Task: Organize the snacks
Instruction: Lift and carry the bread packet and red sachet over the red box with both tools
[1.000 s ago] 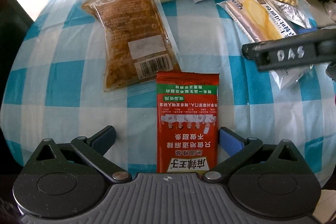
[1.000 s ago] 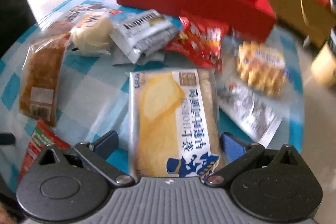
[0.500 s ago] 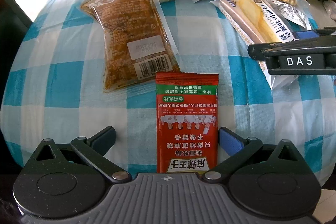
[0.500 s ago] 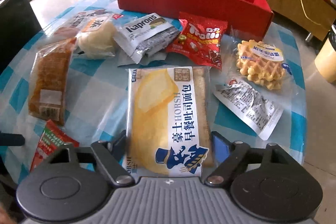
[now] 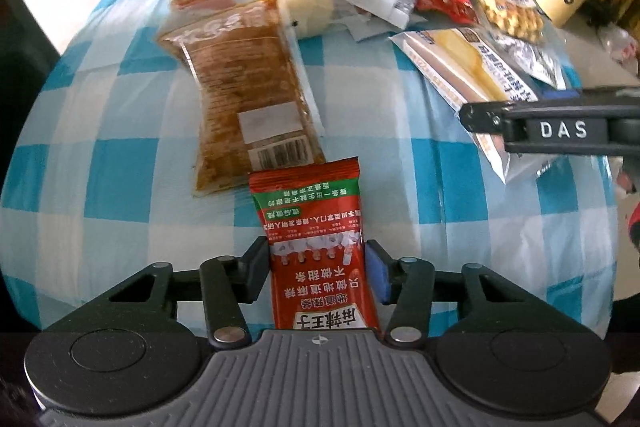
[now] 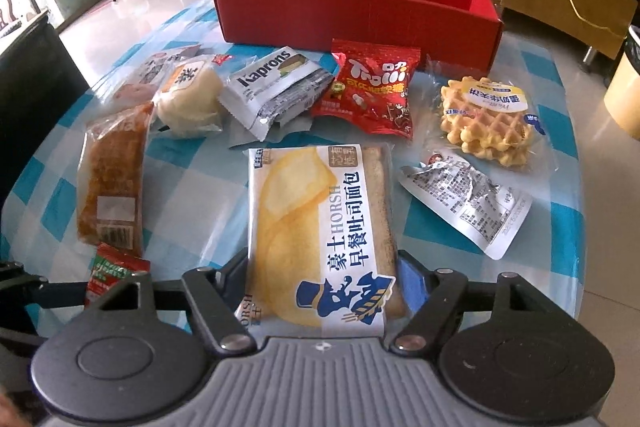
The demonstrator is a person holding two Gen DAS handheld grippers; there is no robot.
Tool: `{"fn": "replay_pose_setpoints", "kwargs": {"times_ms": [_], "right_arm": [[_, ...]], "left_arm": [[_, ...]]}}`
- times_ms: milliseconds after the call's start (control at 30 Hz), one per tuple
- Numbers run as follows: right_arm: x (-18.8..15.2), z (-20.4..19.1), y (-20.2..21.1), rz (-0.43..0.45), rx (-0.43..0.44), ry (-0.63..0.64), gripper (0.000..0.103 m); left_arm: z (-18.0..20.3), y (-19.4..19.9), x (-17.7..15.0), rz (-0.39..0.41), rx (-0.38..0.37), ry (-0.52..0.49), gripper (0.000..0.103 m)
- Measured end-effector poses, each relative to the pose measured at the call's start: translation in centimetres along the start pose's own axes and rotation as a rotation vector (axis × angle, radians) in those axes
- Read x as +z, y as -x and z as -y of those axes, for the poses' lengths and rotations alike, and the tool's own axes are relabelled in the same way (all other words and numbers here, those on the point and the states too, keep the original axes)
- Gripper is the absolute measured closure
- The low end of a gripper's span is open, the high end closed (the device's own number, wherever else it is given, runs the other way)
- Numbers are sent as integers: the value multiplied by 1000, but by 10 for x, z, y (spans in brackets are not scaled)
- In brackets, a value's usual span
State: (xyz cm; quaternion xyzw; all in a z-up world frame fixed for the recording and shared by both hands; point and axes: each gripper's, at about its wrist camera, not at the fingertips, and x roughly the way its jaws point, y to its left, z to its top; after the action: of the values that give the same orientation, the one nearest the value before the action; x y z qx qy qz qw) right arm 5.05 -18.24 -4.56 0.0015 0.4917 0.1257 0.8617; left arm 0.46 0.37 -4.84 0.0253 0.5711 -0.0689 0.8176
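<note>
Both grips appear made. The red spicy-strip sachet (image 5: 316, 251) is pinched at its near end by the left gripper (image 5: 316, 269), pads set against both long edges; its far end is seen just over the barcode end of the brown snack pouch (image 5: 250, 87). The HORSH toast bread pack (image 6: 320, 227) is clamped likewise at its near end by the right gripper (image 6: 322, 281), jaws narrowed onto its sides. The red box (image 6: 360, 11), judged the destination, sits open at the far edge of the checked tablecloth (image 5: 120, 167), behind the Kaprons packet (image 6: 276, 83), the Trolli bag (image 6: 372, 87) and the waffle pack (image 6: 488, 119). A straight lift is advised before any travel, so that neighbouring packets are not dragged. The bread is soft: squeeze is best kept light. Packs should be carried high over the far row and released low inside the box, one arm at a time so the grippers are not crossed.
</note>
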Motion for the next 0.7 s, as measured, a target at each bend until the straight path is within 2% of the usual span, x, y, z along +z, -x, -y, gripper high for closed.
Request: {"fn": "replay_pose_setpoints", "kwargs": {"times_ms": [200,700], "right_arm": [[0,0,3,13,14,-8,33],[6,5,28,90,40,-38,35]], "left_arm": [[-8,5,0,0,-3,35,47],[0,40,16,100,-45,22,48]]}}
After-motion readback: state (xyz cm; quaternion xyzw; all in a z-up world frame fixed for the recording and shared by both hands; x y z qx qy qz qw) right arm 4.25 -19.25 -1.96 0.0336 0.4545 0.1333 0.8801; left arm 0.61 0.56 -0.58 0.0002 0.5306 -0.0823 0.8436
